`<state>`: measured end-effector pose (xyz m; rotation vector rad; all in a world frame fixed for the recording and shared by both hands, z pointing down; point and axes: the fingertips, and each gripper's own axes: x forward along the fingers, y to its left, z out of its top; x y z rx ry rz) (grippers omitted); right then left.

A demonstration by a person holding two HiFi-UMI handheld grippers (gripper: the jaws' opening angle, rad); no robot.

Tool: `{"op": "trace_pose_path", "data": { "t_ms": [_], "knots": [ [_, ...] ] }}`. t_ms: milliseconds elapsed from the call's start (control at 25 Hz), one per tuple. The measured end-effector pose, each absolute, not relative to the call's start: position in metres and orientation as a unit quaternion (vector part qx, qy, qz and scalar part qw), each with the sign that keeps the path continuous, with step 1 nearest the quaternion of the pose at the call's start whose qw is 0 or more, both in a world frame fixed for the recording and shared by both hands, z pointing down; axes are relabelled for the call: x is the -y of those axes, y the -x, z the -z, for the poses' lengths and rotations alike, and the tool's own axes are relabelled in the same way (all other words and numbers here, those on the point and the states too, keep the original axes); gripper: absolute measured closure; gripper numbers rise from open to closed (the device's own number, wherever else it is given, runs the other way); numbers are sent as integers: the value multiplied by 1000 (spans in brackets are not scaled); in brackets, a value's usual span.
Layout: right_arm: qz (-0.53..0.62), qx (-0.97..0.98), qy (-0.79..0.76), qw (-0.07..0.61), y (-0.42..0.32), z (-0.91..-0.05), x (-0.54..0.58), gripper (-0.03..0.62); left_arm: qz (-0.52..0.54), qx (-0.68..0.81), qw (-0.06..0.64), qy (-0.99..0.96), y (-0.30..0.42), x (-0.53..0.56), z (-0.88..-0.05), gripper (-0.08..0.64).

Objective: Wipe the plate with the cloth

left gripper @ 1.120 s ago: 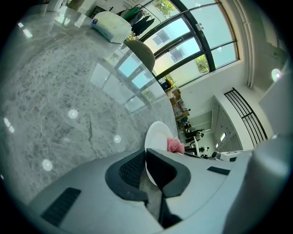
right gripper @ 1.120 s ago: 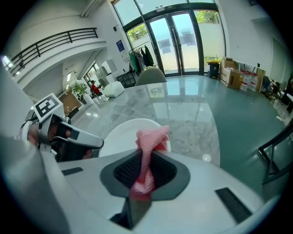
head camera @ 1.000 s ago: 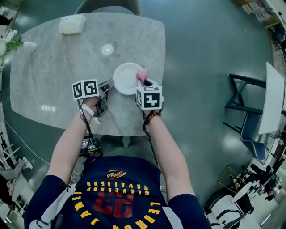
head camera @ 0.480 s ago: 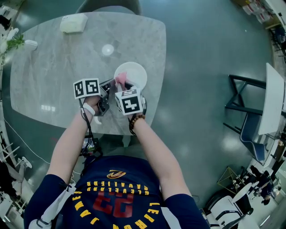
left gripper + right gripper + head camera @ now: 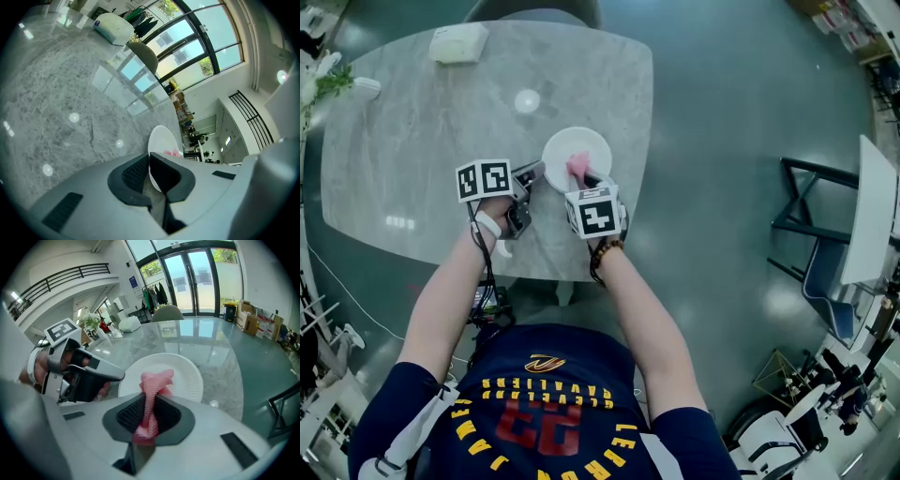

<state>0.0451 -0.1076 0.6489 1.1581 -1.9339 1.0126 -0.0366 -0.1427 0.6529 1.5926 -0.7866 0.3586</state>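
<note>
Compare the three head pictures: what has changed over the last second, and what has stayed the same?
The right gripper, jaws shut on the cloth, swept it from the right edge of the plate to its left side, then back to the middle. The left gripper kept still, jaws shut on the plate's rim. The plate stayed put; no grip changed.

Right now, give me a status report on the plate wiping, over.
Left gripper shut on the plate rim. Right gripper shut on the pink cloth, cloth over the plate's middle. Small white disc beyond it, clear of the path.
</note>
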Motion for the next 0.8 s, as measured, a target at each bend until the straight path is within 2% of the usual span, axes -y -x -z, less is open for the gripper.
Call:
{"op": "trace_pose_path", "data": {
  "t_ms": [440, 640, 800],
  "knots": [
    [-398, 707, -505, 294, -109, -636, 108, 546, -163, 345, 613, -692, 37, 143, -654, 546],
    [-392, 731, -488, 272, -77, -623, 105, 546, -163, 346, 613, -691, 37, 141, -655, 547],
    [-387, 757, -441, 288, -27, -627, 94, 546, -164, 347, 613, -691, 37, 139, -655, 546]
  ]
}}
